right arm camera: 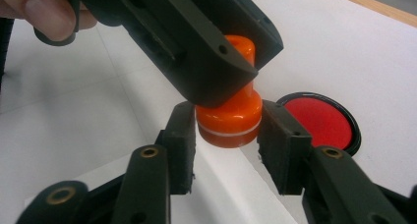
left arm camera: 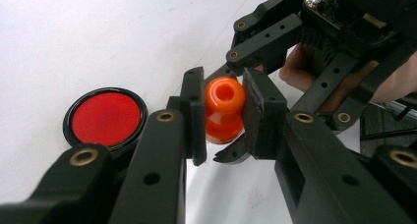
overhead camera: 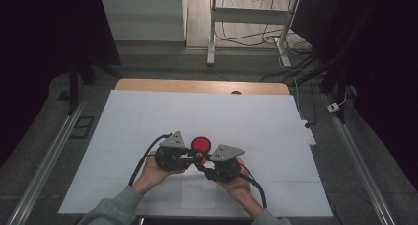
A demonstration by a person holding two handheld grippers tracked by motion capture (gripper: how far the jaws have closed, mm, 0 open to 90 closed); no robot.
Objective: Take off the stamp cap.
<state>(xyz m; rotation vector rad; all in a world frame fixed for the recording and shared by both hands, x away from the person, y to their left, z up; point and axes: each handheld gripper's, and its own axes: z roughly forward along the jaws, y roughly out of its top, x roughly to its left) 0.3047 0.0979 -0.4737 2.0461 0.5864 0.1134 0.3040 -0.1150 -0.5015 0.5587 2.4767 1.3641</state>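
An orange stamp-shaped knob [left arm camera: 224, 108] hangs just above the white table, between both grippers. My left gripper [left arm camera: 223, 111] is shut on its narrow upper part, one pad on each side. My right gripper [right arm camera: 227, 135] comes from the opposite side, and its pads press against the wide orange base [right arm camera: 228, 118]. In the high view the two grippers meet tip to tip at the orange knob [overhead camera: 198, 156], left gripper [overhead camera: 195, 155] and right gripper [overhead camera: 201, 163]. A red disc with a black rim [overhead camera: 200, 143] lies flat just beyond them.
A white sheet [overhead camera: 246, 121] covers the table, with a bare wooden strip [overhead camera: 197, 85] at the far edge. The person's hands and grey sleeves [overhead camera: 113, 207] come in from the near edge. Table legs and cables [overhead camera: 276, 42] stand on the floor beyond.
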